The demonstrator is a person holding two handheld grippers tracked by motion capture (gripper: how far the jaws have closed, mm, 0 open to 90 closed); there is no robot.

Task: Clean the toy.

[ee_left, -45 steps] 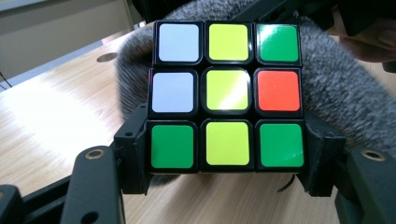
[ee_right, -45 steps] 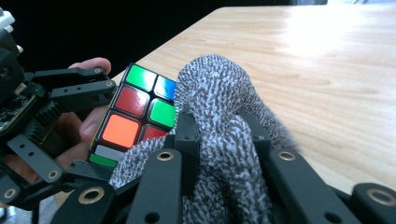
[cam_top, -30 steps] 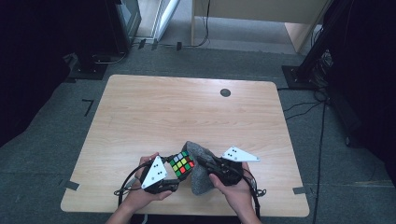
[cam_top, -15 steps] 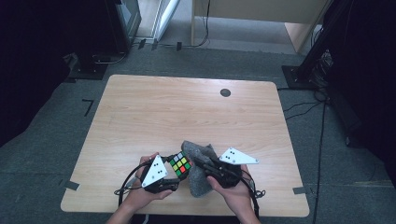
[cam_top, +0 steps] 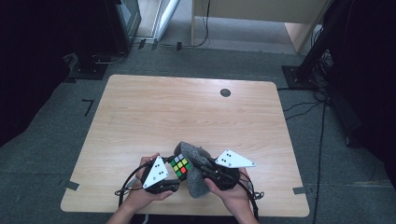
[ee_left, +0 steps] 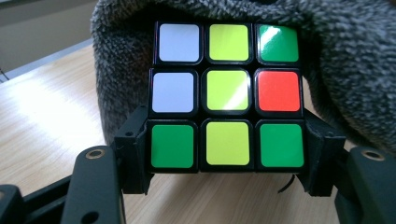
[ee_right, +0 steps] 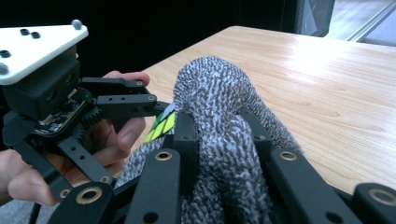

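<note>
High view: at the 6 o'clock edge of the wooden table (cam_top: pixel 140 121), the left gripper (cam_top: pixel 172 173) clamps a puzzle cube (cam_top: pixel 180 166). At the cube's 3 o'clock, touching it, the right gripper (cam_top: pixel 198 170) grips a grey cloth (cam_top: pixel 198 179).

Left gripper view: both jaws press the cube's (ee_left: pixel 227 95) bottom row; the cloth (ee_left: pixel 355 70) wraps behind it.

Right gripper view: its jaws squeeze the bunched cloth (ee_right: pixel 219 140); the left gripper (ee_right: pixel 161 106) sits at 9 o'clock.

Both hand-held grippers (cam_top: pixel 173 173) (cam_top: pixel 200 164) clamped, tips nearly meeting near the table's edge.
</note>
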